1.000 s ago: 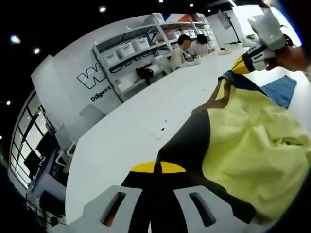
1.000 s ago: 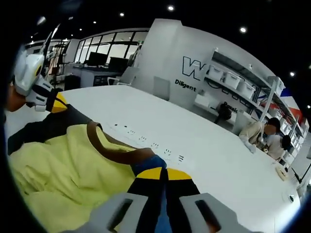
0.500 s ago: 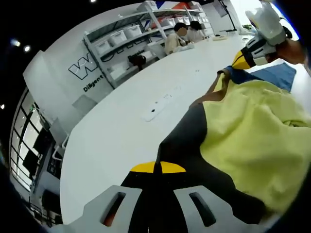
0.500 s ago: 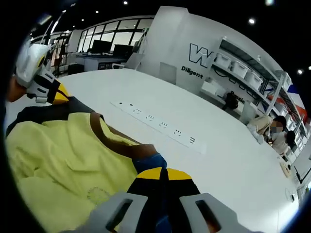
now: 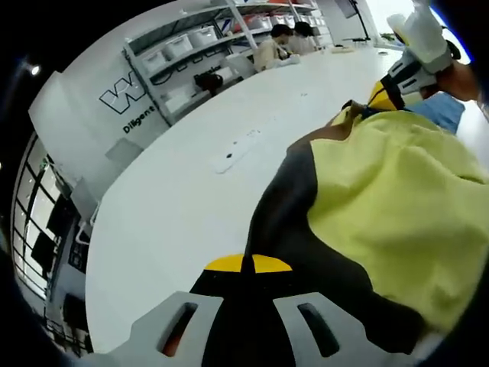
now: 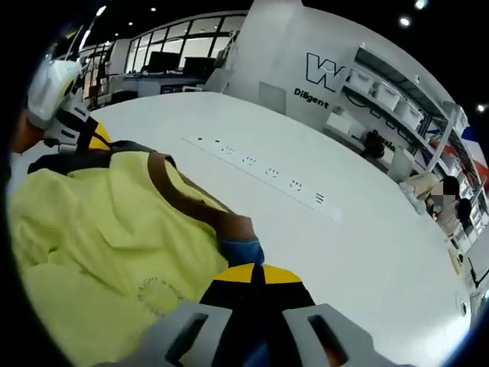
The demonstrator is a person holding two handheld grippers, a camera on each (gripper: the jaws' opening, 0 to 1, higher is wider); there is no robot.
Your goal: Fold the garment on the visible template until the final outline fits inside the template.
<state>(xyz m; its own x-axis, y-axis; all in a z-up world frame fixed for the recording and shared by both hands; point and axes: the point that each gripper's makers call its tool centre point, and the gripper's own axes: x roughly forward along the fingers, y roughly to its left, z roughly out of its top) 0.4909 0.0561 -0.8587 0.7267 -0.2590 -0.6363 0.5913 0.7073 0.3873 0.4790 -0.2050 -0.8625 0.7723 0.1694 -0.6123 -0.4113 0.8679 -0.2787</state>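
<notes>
A yellow garment (image 5: 397, 191) with a dark sleeve (image 5: 294, 222) hangs stretched between both grippers over the white table (image 5: 176, 222). My left gripper (image 5: 248, 264) is shut on the dark sleeve. At the far end, my right gripper (image 5: 386, 92) pinches the garment beside a blue patch (image 5: 443, 111). In the right gripper view the yellow body (image 6: 99, 237) and its brown collar (image 6: 179, 195) lie ahead. My right gripper (image 6: 256, 274) is shut on a blue edge (image 6: 243, 251) of the garment. My left gripper (image 6: 95, 138) holds the far dark corner, a hand behind it.
A white power strip (image 6: 263, 172) lies on the table beyond the garment, seen also as the strip (image 5: 237, 149). Shelves with white bins (image 5: 183, 46) line the far wall. Two people (image 5: 283, 42) sit at the table's far end.
Both cameras have shifted and the power strip looks nearer. The garment has spread wider and flatter between the grippers. Both grippers have kept their hold.
</notes>
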